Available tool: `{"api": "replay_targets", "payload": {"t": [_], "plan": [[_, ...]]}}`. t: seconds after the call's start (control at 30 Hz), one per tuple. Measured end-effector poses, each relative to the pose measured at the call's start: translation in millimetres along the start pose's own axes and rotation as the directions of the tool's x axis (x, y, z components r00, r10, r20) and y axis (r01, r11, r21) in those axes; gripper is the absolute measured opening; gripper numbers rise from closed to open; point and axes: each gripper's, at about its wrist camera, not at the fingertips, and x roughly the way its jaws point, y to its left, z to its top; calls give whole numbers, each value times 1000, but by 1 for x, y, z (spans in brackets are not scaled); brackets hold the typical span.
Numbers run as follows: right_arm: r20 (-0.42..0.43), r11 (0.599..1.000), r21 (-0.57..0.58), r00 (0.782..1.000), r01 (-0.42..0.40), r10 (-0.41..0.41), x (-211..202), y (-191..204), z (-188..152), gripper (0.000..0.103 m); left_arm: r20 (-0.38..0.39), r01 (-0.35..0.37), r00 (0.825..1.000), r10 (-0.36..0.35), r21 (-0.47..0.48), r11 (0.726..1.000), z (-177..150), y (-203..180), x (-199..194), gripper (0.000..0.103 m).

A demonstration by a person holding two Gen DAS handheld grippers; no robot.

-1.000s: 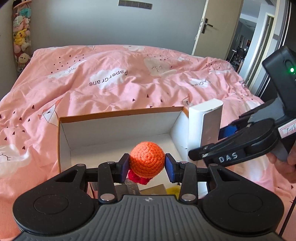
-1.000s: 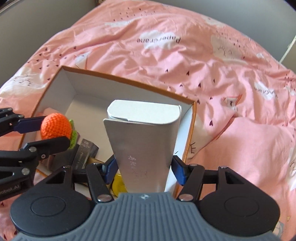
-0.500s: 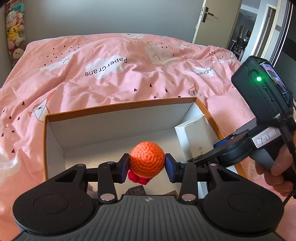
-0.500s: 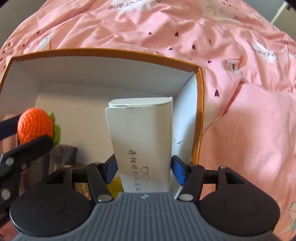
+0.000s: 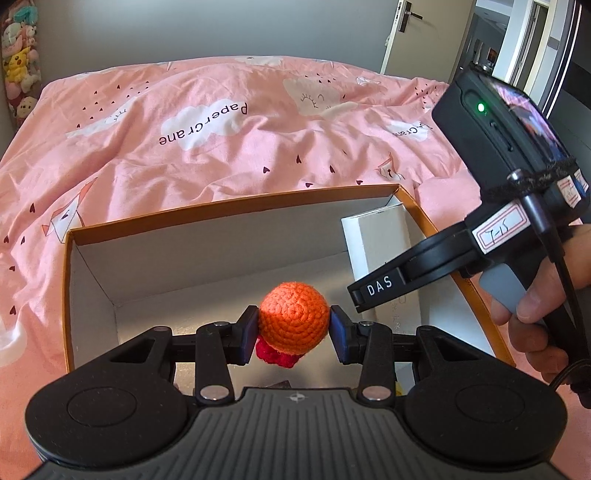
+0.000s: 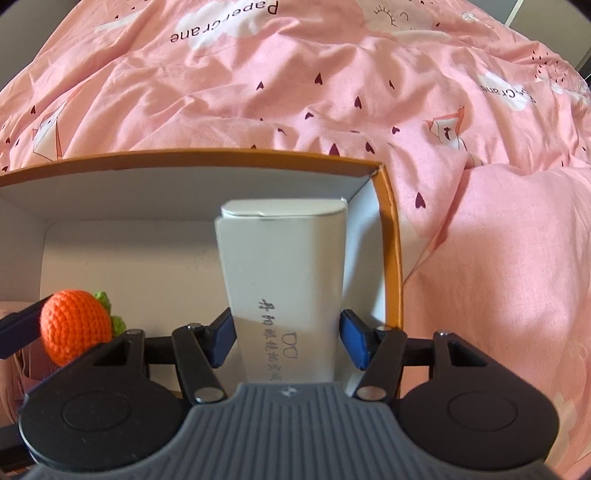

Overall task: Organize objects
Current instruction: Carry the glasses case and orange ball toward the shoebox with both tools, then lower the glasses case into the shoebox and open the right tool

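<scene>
An orange crocheted ball (image 5: 293, 317) with a red and green trim sits between the pads of my left gripper (image 5: 293, 332), which is shut on it above the open cardboard box (image 5: 221, 210). My right gripper (image 6: 288, 339) holds a tall white carton (image 6: 284, 266) with printed characters. Its jaws are closing and both pads press the carton's sides. The carton stands inside the cardboard box (image 6: 221, 155) against its right wall. In the right wrist view the ball (image 6: 75, 328) shows at the left. In the left wrist view the carton (image 5: 380, 240) rises behind the right gripper's finger (image 5: 380, 288).
The cardboard box lies on a pink duvet (image 5: 221, 140) that spreads all around it. Dark small items (image 5: 280, 384) lie on the box floor under the ball. A person's hand (image 5: 535, 314) grips the right tool. Plush toys (image 5: 18, 62) hang at far left; a door (image 5: 406, 33) stands behind.
Both grippers have sunk toward the cardboard box. The white carton went from above the rim down inside, by the right wall. The ball stayed gripped.
</scene>
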Motion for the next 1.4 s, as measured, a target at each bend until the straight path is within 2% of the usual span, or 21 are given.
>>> {"api": "replay_targets", "payload": {"t": [0.13, 0.3, 0.37, 0.43, 0.47, 0.5, 0.63, 0.77, 0.83, 0.87, 0.9, 0.93, 1.0, 1.13, 1.23, 1.4], "plan": [[25, 1000, -28, 1000, 0, 1, -2, -4, 4, 58, -10, -4, 1000, 5, 16, 1000, 1, -1, 6, 46], [7, 990, -89, 994, -109, 110, -2, -11, 3, 47, -25, -9, 1000, 10, 50, 999, 2, -3, 11, 46], [5, 975, -157, 987, -160, 163, -3, -9, -3, 43, -34, -16, 999, 18, 64, 998, 2, -3, 14, 46], [-3, 947, -240, 975, -214, 220, -2, -3, -10, 32, -37, -22, 999, 25, 76, 997, 3, -3, 15, 46], [-12, 933, -271, 969, -239, 245, -1, 0, -13, 22, -37, -26, 999, 29, 85, 996, 3, -3, 16, 46], [-24, 916, -298, 961, -269, 275, 1, 2, -17, 17, -37, -30, 999, 33, 94, 995, 4, -3, 16, 46], [-63, 877, -342, 939, -338, 338, 11, 9, -25, 13, -48, -45, 998, 51, 114, 992, 6, -1, 20, 46], [-93, 868, -367, 942, -334, 323, 24, 15, -29, 12, -64, -41, 997, 49, 110, 993, 6, 0, 24, 46], [-88, 876, -384, 956, -293, 281, 30, 16, -30, 10, -70, -35, 997, 43, 108, 994, 5, 0, 24, 46], [-87, 883, -382, 962, -273, 260, 34, 15, -29, 0, -71, -33, 997, 41, 109, 994, 5, 0, 25, 46], [-87, 887, -371, 961, -274, 261, 36, 12, -28, 0, -73, -32, 996, 40, 109, 994, 5, -1, 25, 46], [-94, 872, -394, 956, -291, 277, 37, 10, -27, 0, -76, -31, 996, 39, 109, 994, 5, -1, 26, 46], [-94, 877, -371, 952, -306, 292, 39, 5, -24, 0, -81, -24, 996, 33, 110, 994, 5, -2, 27, 46], [-63, 867, -409, 956, -286, 286, 40, 9, -25, 0, -86, -17, 996, 27, 113, 993, 5, -5, 27, 46], [-46, 878, -387, 957, -281, 286, 40, 10, -23, 0, -86, -11, 996, 21, 114, 993, 4, -7, 25, 46], [14, 881, -383, 953, -276, 304, 12, -1, -26, 0, -84, 50, 996, -39, 136, 989, 2, -18, 17, 46]]}}
